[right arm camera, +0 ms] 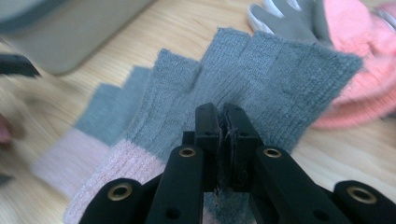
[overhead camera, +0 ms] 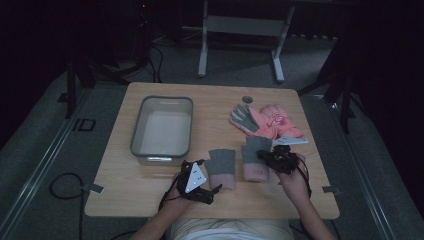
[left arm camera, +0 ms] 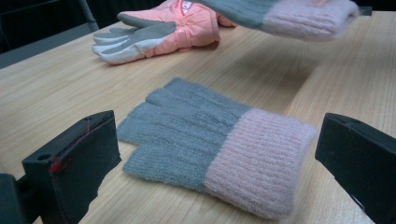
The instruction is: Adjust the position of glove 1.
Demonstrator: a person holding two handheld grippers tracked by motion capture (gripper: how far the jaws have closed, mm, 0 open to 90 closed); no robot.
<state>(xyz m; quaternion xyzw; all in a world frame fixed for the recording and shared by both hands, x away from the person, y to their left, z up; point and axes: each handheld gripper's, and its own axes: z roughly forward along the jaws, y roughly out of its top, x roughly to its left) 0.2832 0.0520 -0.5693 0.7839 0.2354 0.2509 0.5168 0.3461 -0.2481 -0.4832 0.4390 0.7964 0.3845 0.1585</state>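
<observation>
The right claw (right arm camera: 223,122) was clamped tight on a grey-and-pink knit glove (right arm camera: 261,74), holding it lifted just above the tabletop (overhead camera: 150,185) at the lower right of the high view. The left claw (left arm camera: 210,158) stood wide, its jaws on either side of the matching glove (left arm camera: 215,144) lying flat at centre frame. Beyond, a pair of orange gloves (overhead camera: 272,120) lay at upper right and a grey tub (overhead camera: 162,125) at upper left. The pinch looked thin, catching little knit; a quick swing toward the tub might let the glove slip free.
</observation>
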